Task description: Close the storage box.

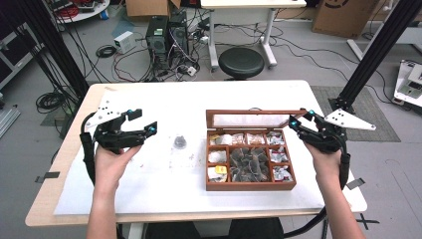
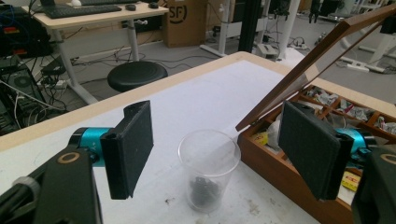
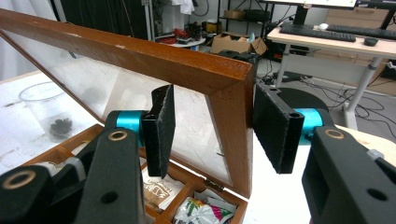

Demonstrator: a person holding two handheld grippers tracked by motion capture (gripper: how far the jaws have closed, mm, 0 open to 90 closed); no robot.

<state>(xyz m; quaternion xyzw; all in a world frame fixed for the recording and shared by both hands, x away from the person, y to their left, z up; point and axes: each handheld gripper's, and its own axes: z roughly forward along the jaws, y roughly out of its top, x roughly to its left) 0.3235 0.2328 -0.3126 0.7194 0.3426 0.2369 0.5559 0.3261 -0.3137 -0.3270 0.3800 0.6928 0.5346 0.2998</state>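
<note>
**Two open grippers flank one tea box and one cup**

On the white table (image 1: 149, 191) stand one wooden box (image 1: 250, 186) and one clear plastic cup (image 1: 180, 142). From the high view, the box sits at about 3 o'clock from the table's centre, the cup just at 9 o'clock of the box, apart from it. The box's glass-paned lid (image 1: 249, 121) stands raised at its 12 o'clock edge. Inside, nine compartments can be counted in three rows; the large middle one holds dark sachets, the others pale packets.

The left gripper (image 1: 141, 122) hovers at 9 o'clock of the cup, jaws spread wide and holding nothing. In the left gripper view the cup (image 2: 208, 170) stands between and beyond the two pads (image 2: 133, 144), a small dark clump at its bottom.

The right gripper (image 1: 298, 119) is at the lid's 3 o'clock corner. In the right gripper view its jaws are wide apart, one on each side of the lid's wooden side rail (image 3: 231, 126); whether either pad (image 3: 275, 128) touches the wood cannot be told.
</note>
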